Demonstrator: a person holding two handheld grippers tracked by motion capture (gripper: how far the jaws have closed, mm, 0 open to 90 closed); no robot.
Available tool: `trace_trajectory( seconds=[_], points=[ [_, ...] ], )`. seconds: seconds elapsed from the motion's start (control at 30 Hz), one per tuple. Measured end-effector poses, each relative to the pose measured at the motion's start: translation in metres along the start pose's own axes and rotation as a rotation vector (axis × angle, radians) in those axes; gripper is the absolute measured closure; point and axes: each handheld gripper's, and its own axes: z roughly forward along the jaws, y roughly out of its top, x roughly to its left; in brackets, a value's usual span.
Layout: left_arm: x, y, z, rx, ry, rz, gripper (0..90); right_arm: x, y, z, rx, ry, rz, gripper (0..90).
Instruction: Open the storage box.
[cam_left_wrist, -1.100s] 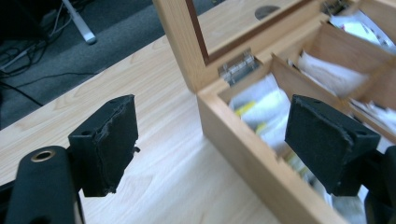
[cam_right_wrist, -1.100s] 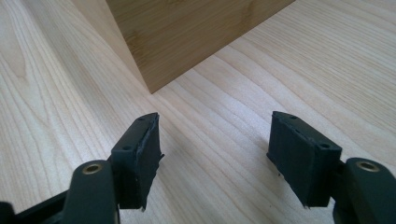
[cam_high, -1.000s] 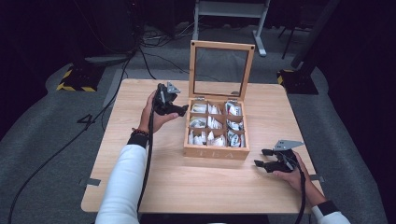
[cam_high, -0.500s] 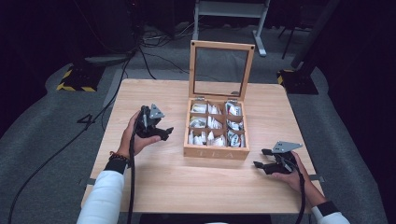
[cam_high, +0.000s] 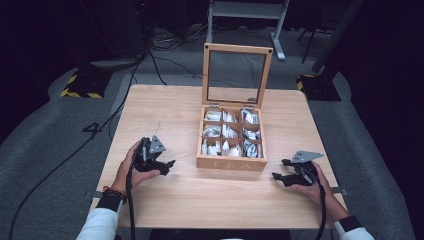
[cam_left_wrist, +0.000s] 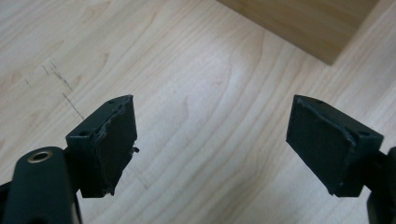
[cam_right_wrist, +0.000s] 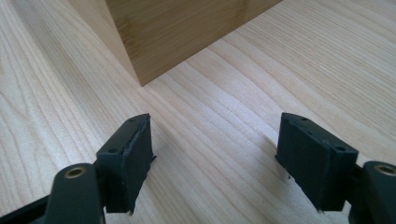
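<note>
A wooden tea box (cam_high: 231, 162) stands mid-table with its glass-paned lid (cam_high: 237, 75) upright; its compartments hold several white sachets (cam_high: 224, 132). My left gripper (cam_high: 167, 166) hovers low over the table left of the box's front, open, with bare wood between its pads (cam_left_wrist: 212, 112). A box corner (cam_left_wrist: 303, 23) lies just beyond it. My right gripper (cam_high: 279, 170) rests right of the box's front corner (cam_right_wrist: 177, 32). Its jaws have just been opening and stand open (cam_right_wrist: 215, 123) with nothing between them.
The light wooden table (cam_high: 165, 110) has free surface on both sides and in front of the box. Its near edge runs just behind both hands. Cables (cam_high: 165, 65) and stand feet lie on the grey floor beyond the table.
The left hand has drawn back from beside the box's far-left side toward the table's near left and sunk lower. The right hand has stayed where it was.
</note>
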Motion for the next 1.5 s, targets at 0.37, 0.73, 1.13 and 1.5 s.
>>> trace_trajectory(
  seconds=[0.37,0.73,1.13,1.5],
  points=[
    [-0.013,-0.024,-0.004,0.025,-0.042,0.004,16.6,0.004,0.015,-0.021,-0.09,-0.006,-0.023,32.1],
    [-0.024,-0.043,-0.001,0.048,-0.068,0.005,16.4,0.009,0.04,-0.039,-0.165,-0.005,-0.056,33.0],
    [-0.015,-0.052,0.006,-0.02,-0.154,-0.064,14.9,0.021,0.08,-0.038,-0.231,0.016,-0.11,33.9],
    [-0.015,-0.052,0.006,-0.02,-0.155,-0.059,14.8,0.043,0.121,-0.005,-0.22,0.065,-0.173,36.8]
  ],
)
